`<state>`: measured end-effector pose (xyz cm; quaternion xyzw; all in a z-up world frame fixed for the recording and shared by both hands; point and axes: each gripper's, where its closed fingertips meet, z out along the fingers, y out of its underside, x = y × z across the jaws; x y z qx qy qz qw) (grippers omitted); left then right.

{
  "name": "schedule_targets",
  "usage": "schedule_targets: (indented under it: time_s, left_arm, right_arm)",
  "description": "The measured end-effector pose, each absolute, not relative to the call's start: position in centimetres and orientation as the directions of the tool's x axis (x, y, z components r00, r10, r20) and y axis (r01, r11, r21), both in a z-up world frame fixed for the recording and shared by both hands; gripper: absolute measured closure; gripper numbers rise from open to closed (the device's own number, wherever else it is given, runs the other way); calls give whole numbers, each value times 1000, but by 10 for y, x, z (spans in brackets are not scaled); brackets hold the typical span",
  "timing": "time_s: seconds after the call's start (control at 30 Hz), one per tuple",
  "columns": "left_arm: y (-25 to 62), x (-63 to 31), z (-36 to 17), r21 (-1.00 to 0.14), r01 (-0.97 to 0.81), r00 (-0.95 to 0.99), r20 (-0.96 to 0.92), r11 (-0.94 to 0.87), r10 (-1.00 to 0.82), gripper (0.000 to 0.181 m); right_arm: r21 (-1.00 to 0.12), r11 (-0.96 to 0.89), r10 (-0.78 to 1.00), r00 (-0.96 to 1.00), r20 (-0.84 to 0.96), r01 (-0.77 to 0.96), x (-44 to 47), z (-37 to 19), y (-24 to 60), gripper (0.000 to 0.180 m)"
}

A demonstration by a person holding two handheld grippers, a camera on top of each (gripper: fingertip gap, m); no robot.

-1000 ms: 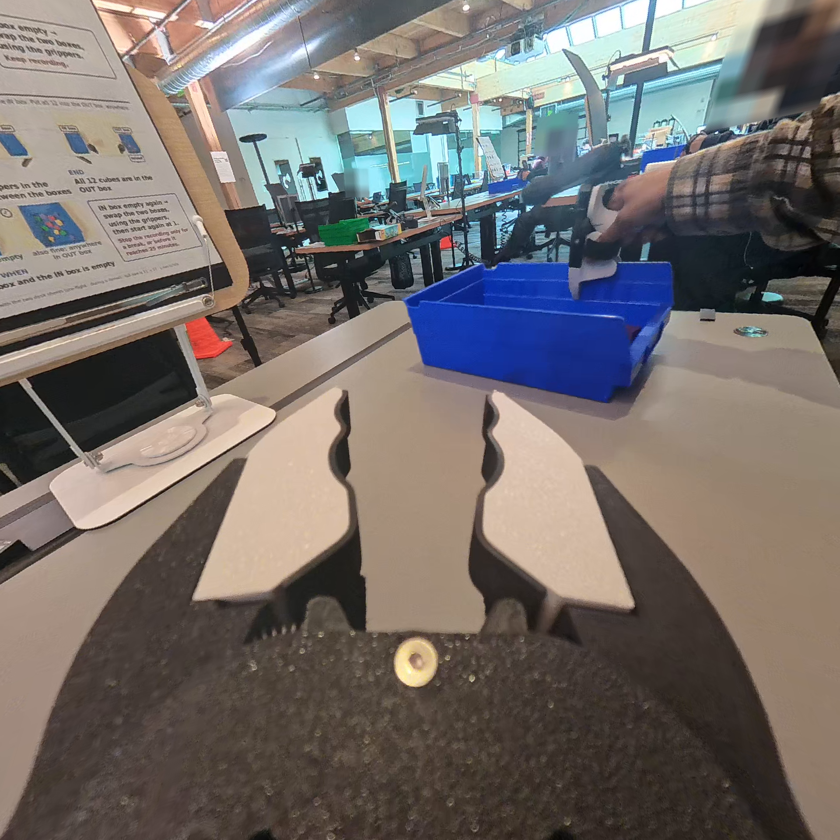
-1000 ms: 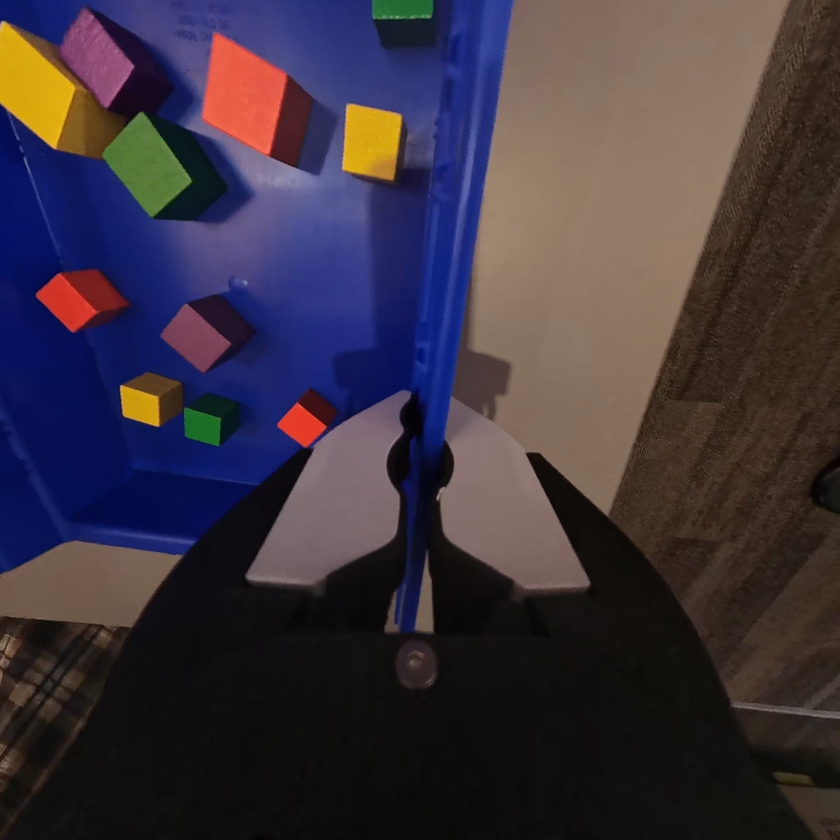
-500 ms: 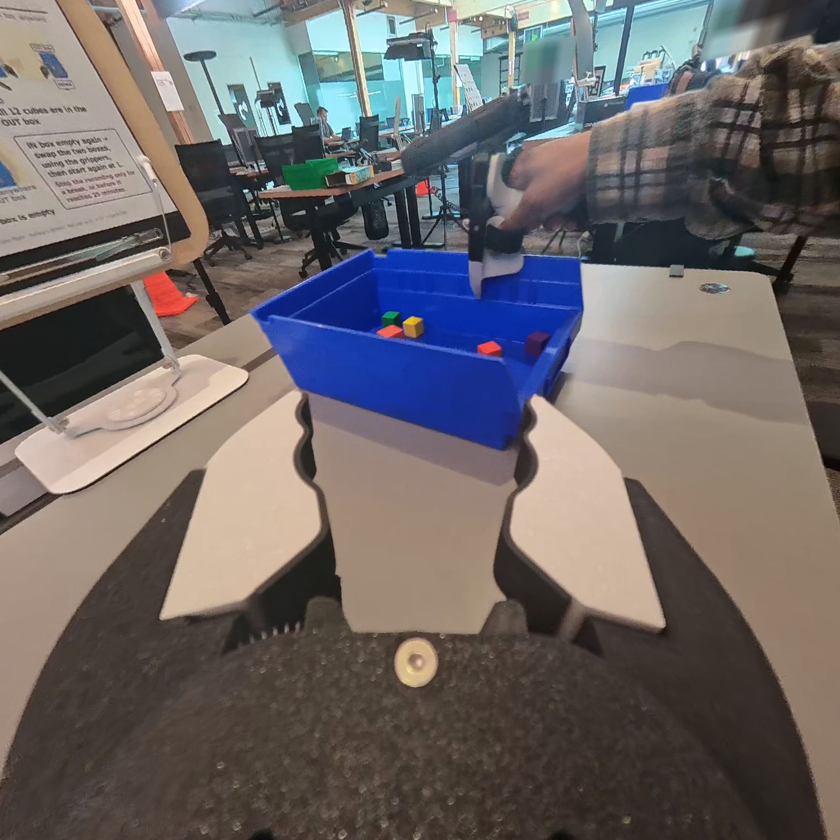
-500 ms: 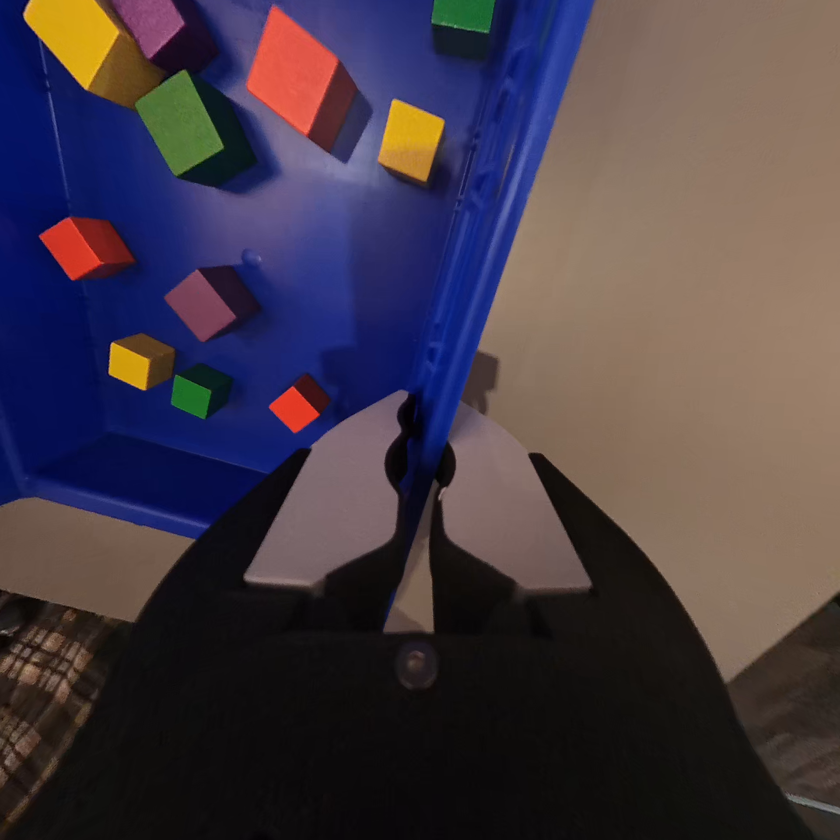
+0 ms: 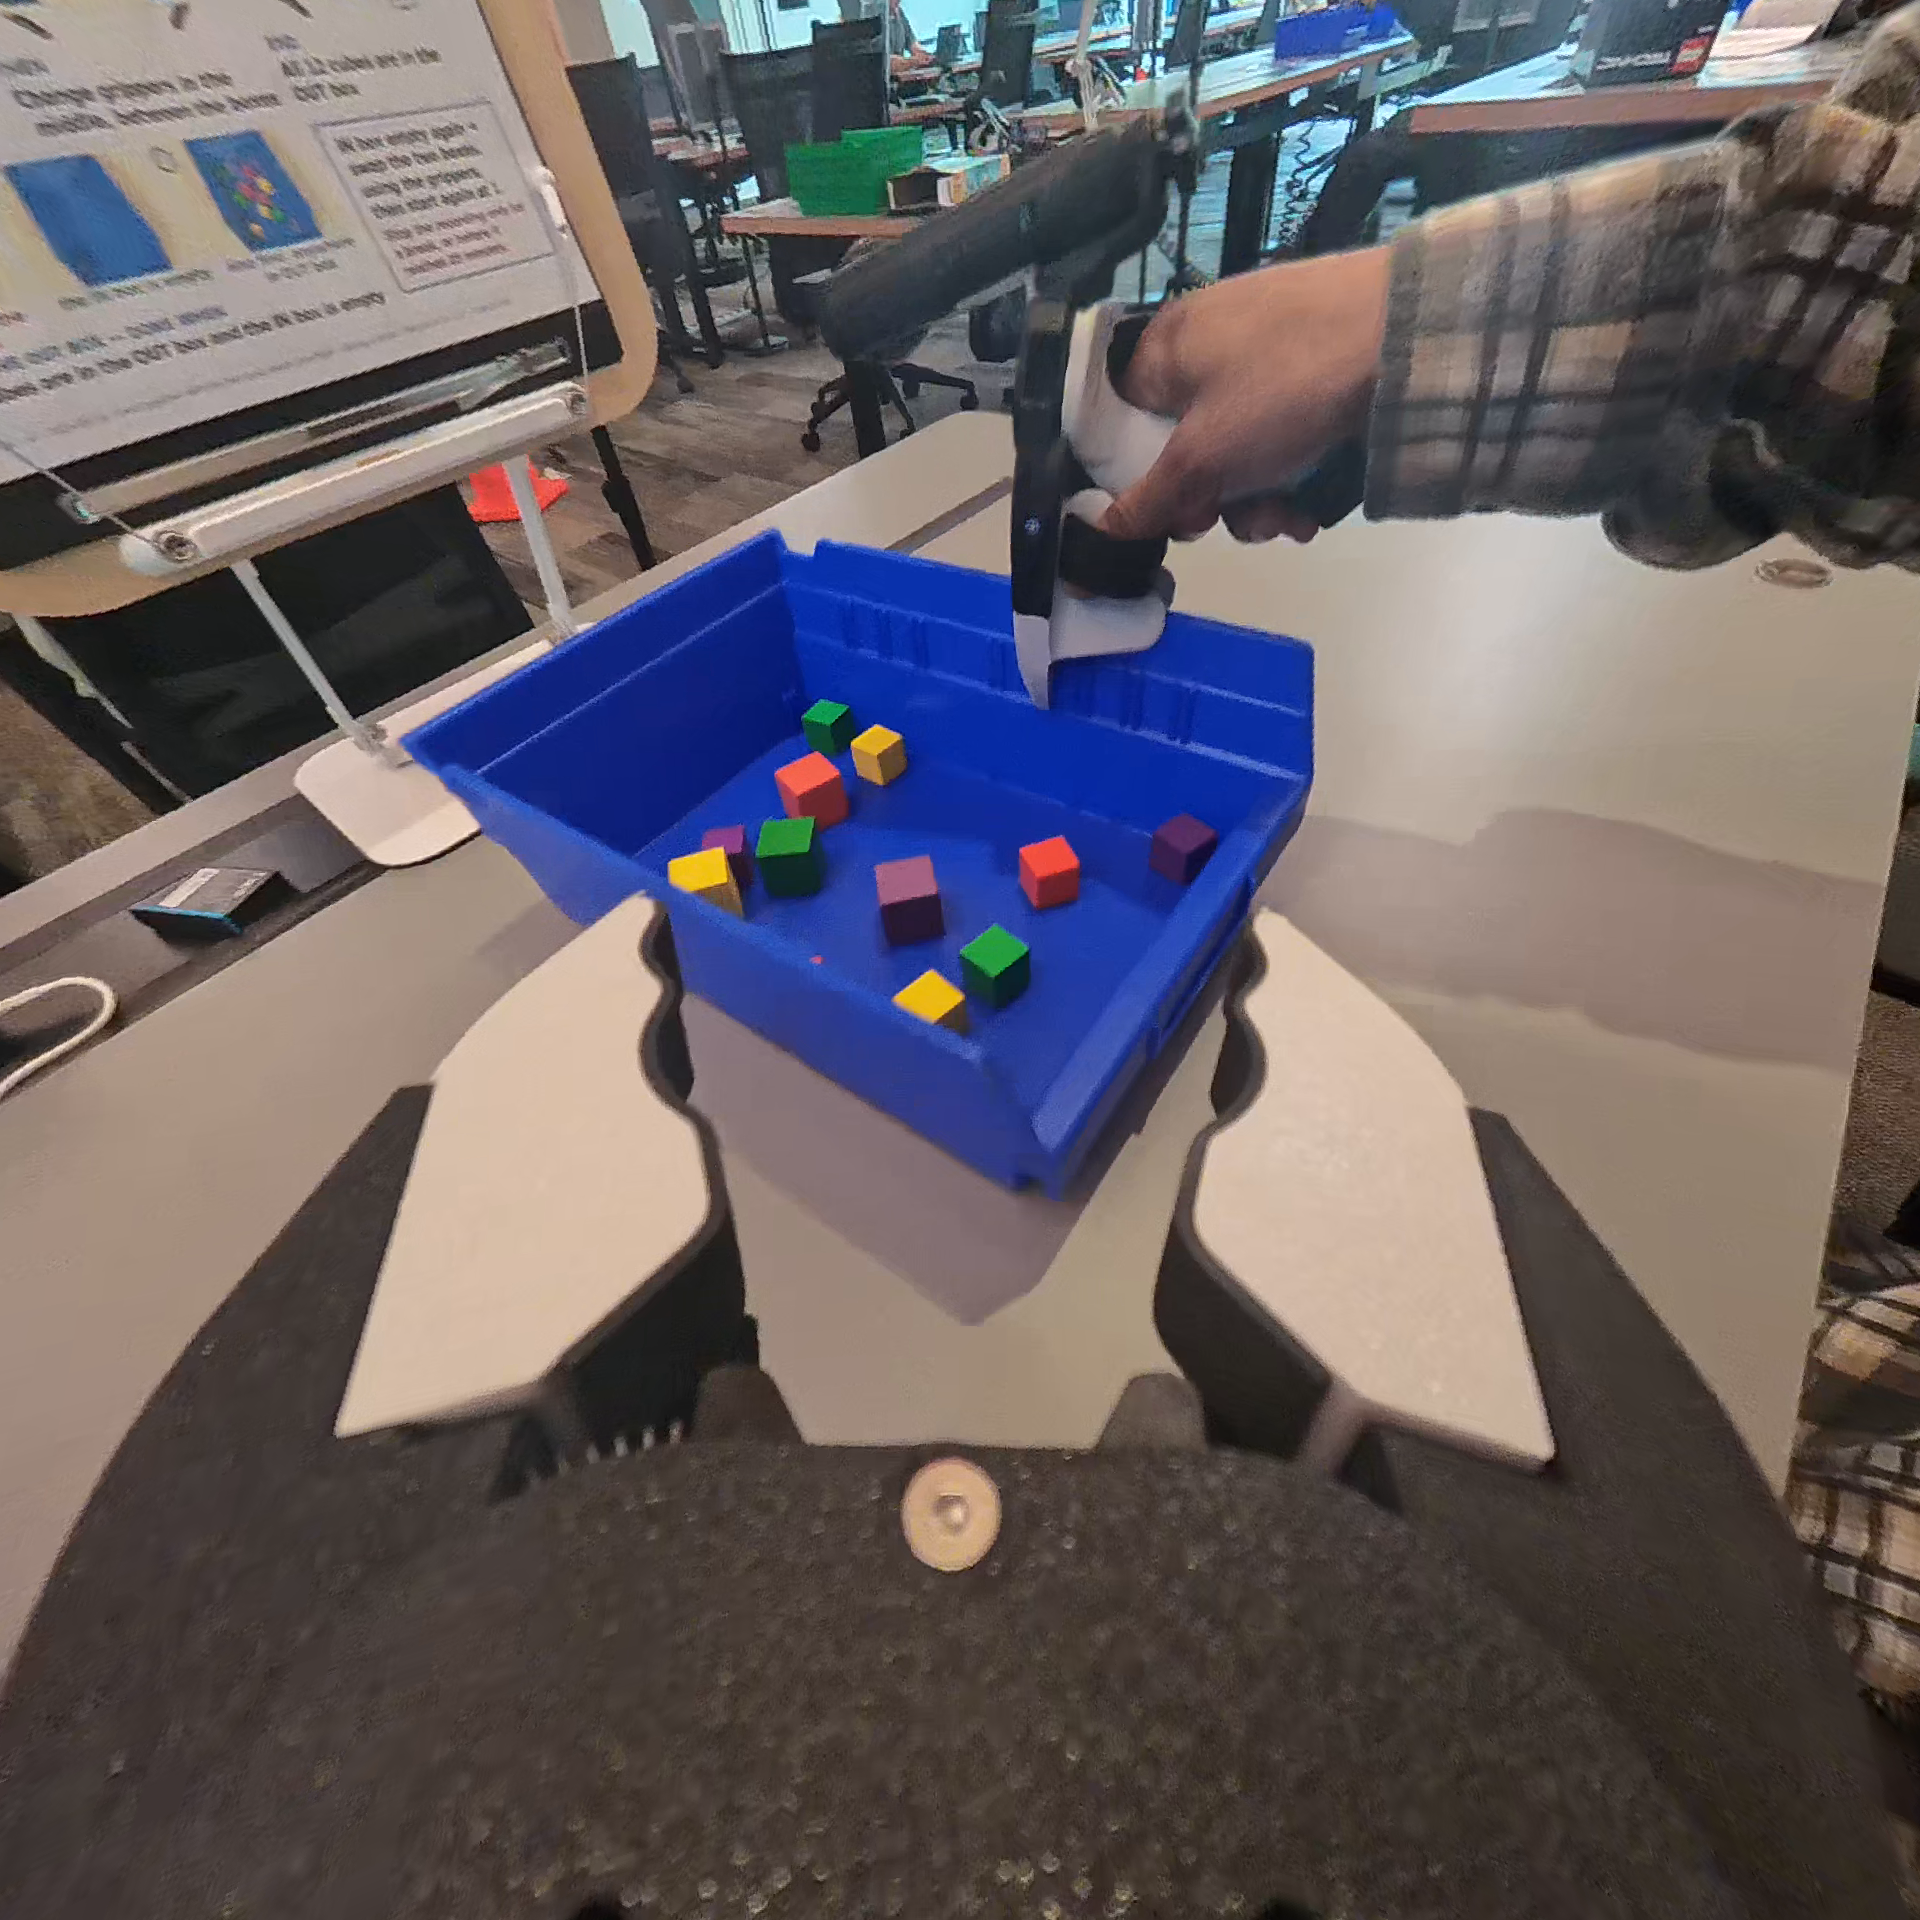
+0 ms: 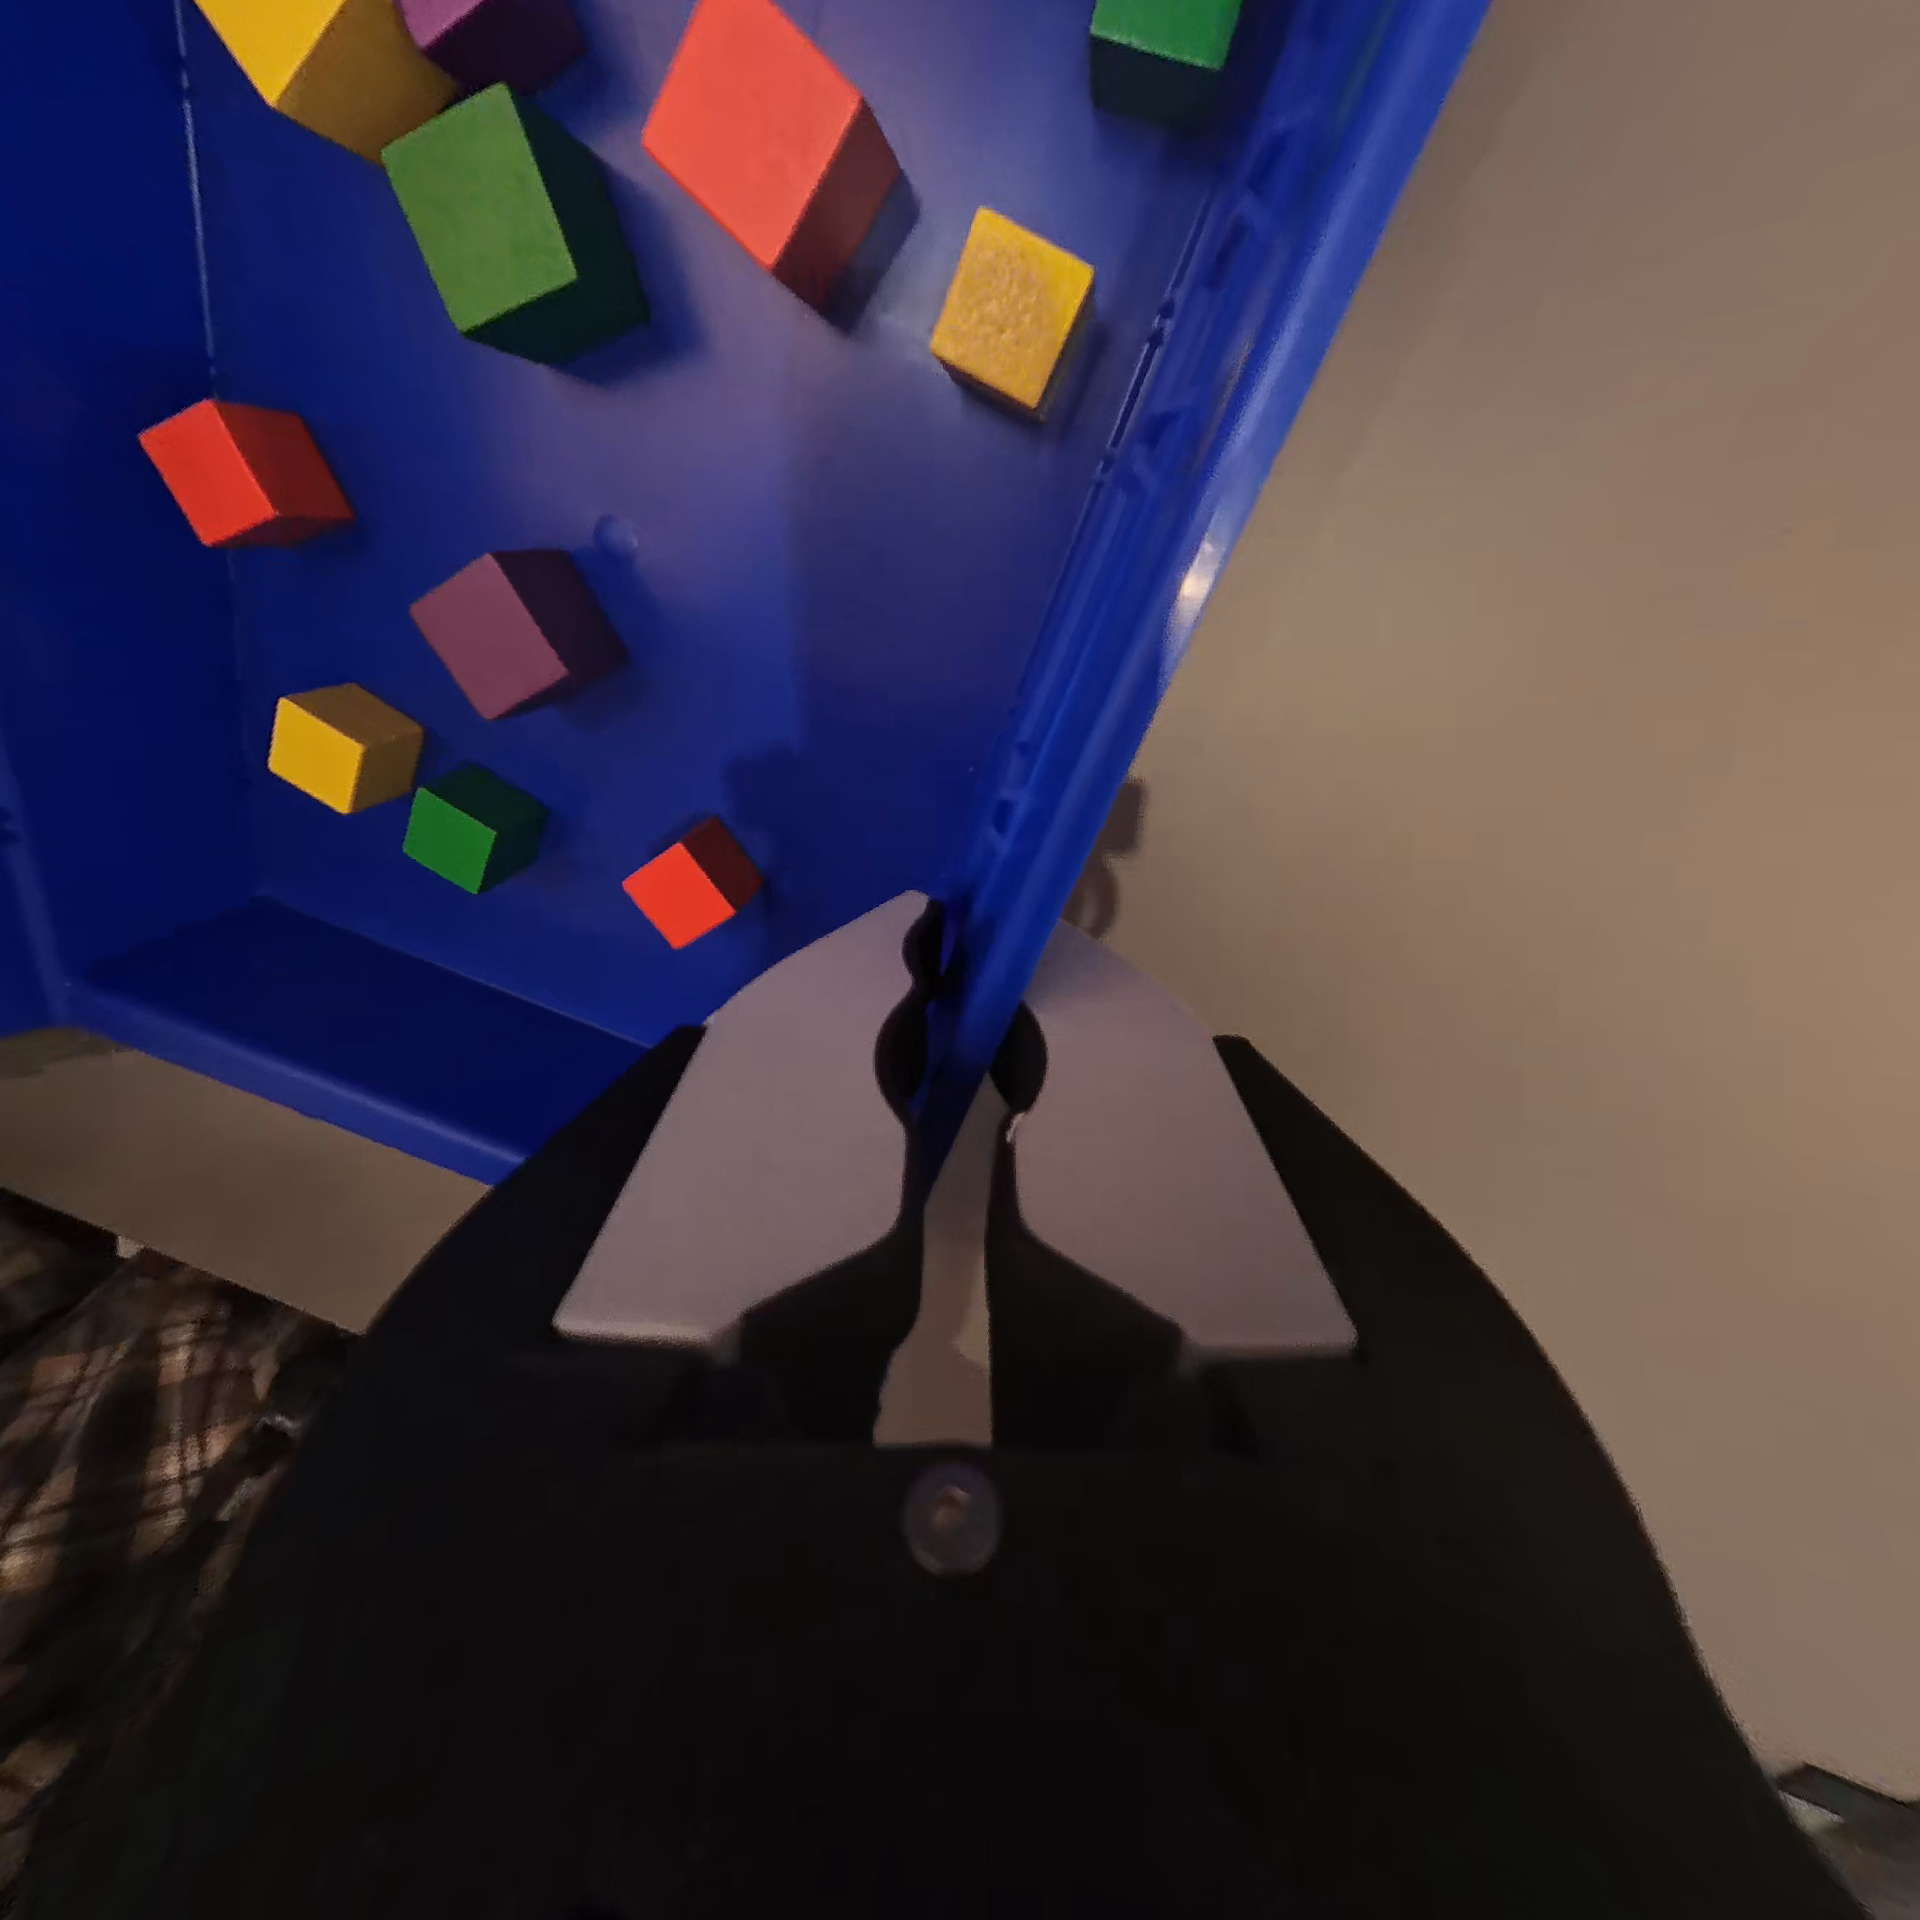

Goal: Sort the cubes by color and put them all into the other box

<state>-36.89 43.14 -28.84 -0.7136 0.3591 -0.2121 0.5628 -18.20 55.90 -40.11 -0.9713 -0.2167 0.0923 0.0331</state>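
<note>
The right gripper [image 6: 961, 935] clamps its fingers on the blue box [image 5: 831, 1003] rim. The left gripper [image 5: 951, 977], fingers wide apart, faces its near wall. Printed instruction sheet [image 5: 239, 197] stands left; bare desk [image 5: 1558, 748] spreads right.

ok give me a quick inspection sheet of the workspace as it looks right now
surface: grey table, mostly bare.
job's things: one blue box holding red, yellow, green and purple cubes, scattered and unsorted; the other box is not in view.
clutter: instruction board on a white stand; small dark device at the table's left edge.
grippers: right gripper shut on the box's side wall; left gripper open, facing the box's near end.
cables: white cord at far left.
surroundings: open office with desks and chairs; a person's plaid sleeve.
</note>
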Motion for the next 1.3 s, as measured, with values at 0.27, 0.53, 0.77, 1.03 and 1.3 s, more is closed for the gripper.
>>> schedule_targets:
  time_s: [0.27, 0.53, 0.77, 1.03, 1.3]
  left_arm:
    - [431, -399, -279, -950, -278, 706, -105, -138, -700, 81]
    - [431, -428, -263, -962, -243, 757, -106, -127, -645, 82]
    - [430, -452, -249, -975, -187, 788, -78, -118, -610, 83]
    - [430, -486, -237, -982, -154, 839, -73, -106, -539, 85]
    - [431, -509, -231, -989, -113, 865, -49, -99, -499, 87]
  right_arm:
    - [-104, -888, 459, 870, -182, 447, -249, -401, 551, 173]
    - [-98, -893, 451, 871, -195, 440, -303, -400, 537, 172]
    - [-103, -889, 458, 867, -198, 446, -351, -400, 534, 172]
    - [-106, -902, 426, 829, -362, 418, -409, -396, 522, 162]
    - [-127, -905, 413, 763, -497, 407, -422, -387, 513, 149]
